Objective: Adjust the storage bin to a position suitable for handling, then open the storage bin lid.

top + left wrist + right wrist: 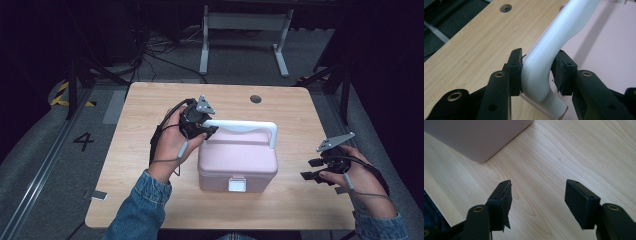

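Table point(150, 115): light wood grain, carrying the box and lying under both grippers; a round hole point(255, 99) sits in its far edge, beyond the left gripper.
Floor: grey, with a painted "4" point(83, 141) out past the left hand, off the table's side; this is the one piece of writing that can be read.
Box point(237, 160): pink, lid closed, standing between the two grippers, touching the left one through its handle and well apart from the right one. No brand or label can be read on it.
Handle point(240, 127): white, raised above the lid; its near end runs straight between the left gripper's pads.
Clasp point(237, 184): small, white, on the box's front wall, on the side facing the person, away from both grippers.
Left gripper point(537, 72): clamped on the white handle at its bend, one pad pressed to each side; the pink lid lies just beyond its tips.
Right gripper point(537, 202): jaws well apart, nothing between them, bare table beneath; a rounded corner of the box point(481, 157) lies ahead of it and to one side, not touching.
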A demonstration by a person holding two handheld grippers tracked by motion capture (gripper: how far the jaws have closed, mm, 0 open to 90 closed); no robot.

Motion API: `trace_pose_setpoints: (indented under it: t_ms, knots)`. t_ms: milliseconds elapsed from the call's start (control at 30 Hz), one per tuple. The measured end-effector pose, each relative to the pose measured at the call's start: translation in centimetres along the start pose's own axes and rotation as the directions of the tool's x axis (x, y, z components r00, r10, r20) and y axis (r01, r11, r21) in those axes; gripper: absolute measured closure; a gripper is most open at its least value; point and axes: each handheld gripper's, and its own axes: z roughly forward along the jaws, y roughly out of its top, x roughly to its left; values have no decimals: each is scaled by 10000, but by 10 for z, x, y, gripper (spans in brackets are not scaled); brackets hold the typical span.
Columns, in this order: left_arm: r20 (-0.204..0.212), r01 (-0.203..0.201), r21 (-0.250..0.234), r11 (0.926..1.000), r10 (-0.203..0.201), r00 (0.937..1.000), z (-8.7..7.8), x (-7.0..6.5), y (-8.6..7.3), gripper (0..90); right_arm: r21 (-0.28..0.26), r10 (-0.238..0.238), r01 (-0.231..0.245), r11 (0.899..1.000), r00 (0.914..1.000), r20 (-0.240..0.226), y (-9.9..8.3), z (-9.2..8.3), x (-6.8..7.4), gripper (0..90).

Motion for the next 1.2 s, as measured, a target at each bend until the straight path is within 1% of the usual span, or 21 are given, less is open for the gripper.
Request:
trace_pose_setpoints:
  t_ms: [33, 133, 200, 267, 400, 533, 633, 667, 700, 733, 800, 867, 1000, 1067, 1200]
  knots:
    - [-7, -30, -6, 10000, 30, 10000, -2, -2, 0, 635, 0, -3, 3, 10000, 10000, 0, 0, 0, 0, 396]
    - [-48, -299, 1, 9996, 299, 9995, -8, -6, 1, 640, -70, 17, -17, 10000, 10000, -20, -1, -1, 0, 395]
    - [-49, -313, -28, 9995, 313, 9995, -9, -7, 0, 641, -59, 38, -38, 10000, 10000, -38, -1, -2, 1, 395]
    - [-24, -356, -204, 9992, 356, 9994, -10, -7, 0, 644, -133, 9, -8, 9999, 10000, 43, -1, -2, 0, 395]
    - [58, -375, -163, 9992, 376, 9993, -12, -6, 2, 645, -200, -10, 12, 9998, 9999, 100, 0, -3, 1, 395]
    - [172, -349, -266, 9990, 354, 9992, -14, -1, 5, 647, -478, -116, 124, 9988, 9998, 169, 4, -5, 2, 398]
    - [194, -260, -373, 9990, 267, 9995, -15, 2, 8, 646, -551, -108, 121, 9984, 9997, 236, 4, -6, 2, 400]
    - [224, -249, -383, 9990, 258, 9994, -15, 3, 8, 647, -613, -176, 194, 9979, 9994, 296, 4, -6, 2, 400]
    - [287, -229, -378, 9990, 240, 9993, -16, 4, 9, 646, -636, -206, 226, 9977, 9993, 328, 4, -7, 3, 401]
    - [399, -145, -516, 9986, 165, 9991, -17, 6, 9, 647, -688, -205, 230, 9974, 9991, 360, 5, -8, 4, 405]
    - [534, -29, -605, 9982, 61, 9986, -18, 9, 9, 647, -860, -215, 245, 9960, 9991, 367, 6, -11, 6, 415]
    - [545, 0, -665, 9978, 36, 9985, -19, 11, 10, 646, -1010, -201, 242, 9946, 9990, 408, 7, -13, 8, 429]
    - [463, -105, -608, 9981, 134, 9988, -21, 13, 16, 646, -1211, -86, 132, 9926, 9992, 385, 8, -17, 11, 455]
    - [457, -48, -651, 9979, 77, 9989, -21, 16, 18, 646, -1290, -88, 139, 9915, 9992, 402, 9, -18, 11, 469]
    - [488, 85, -689, 9976, -51, 9988, -19, 21, 19, 645, -1504, -44, 87, 9886, 9996, 287, 9, -21, 13, 494]
